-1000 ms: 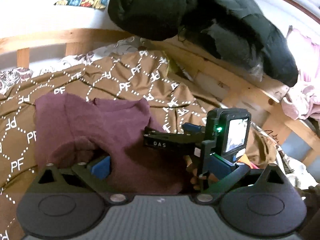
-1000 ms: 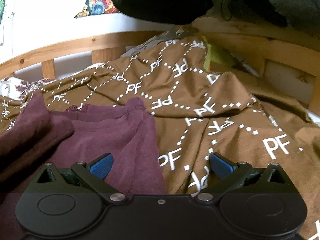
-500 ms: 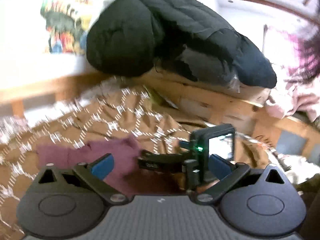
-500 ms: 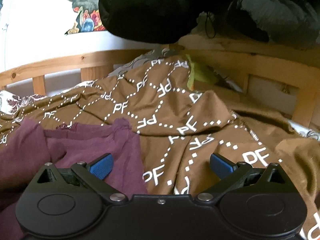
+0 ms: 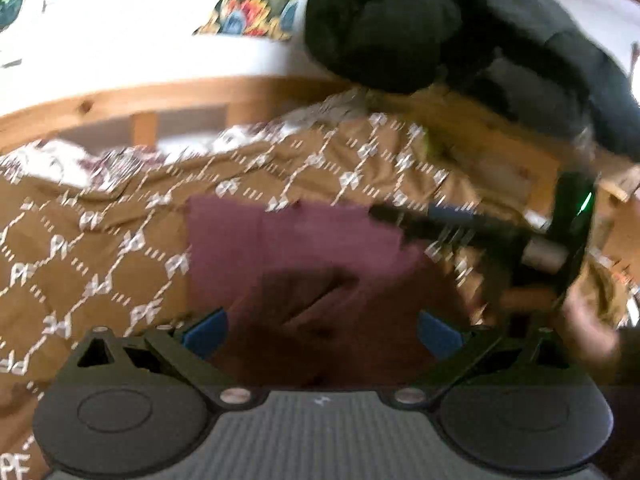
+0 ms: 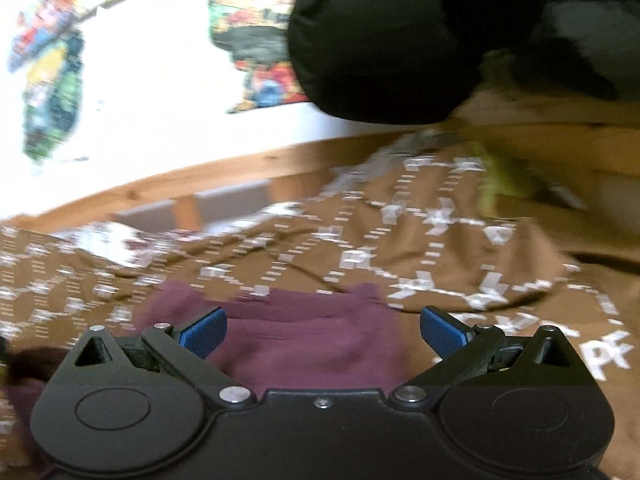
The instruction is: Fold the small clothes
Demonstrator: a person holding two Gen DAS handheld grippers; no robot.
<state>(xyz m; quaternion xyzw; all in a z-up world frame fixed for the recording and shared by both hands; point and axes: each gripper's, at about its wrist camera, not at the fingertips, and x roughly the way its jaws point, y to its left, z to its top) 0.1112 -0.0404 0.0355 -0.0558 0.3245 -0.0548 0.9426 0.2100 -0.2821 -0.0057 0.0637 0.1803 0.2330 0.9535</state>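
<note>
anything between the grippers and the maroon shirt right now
Nothing visible does. The maroon shirt lies bare on the brown blanket, directly ahead of the open right gripper and open left gripper. Both views are blurred.

Wooden bed frame [image 6: 168, 184]; white wall [image 6: 152, 80] behind it, colourful poster [image 6: 256, 40] above. Brown patterned bedspread [image 6: 400, 240] inside the frame.
</note>
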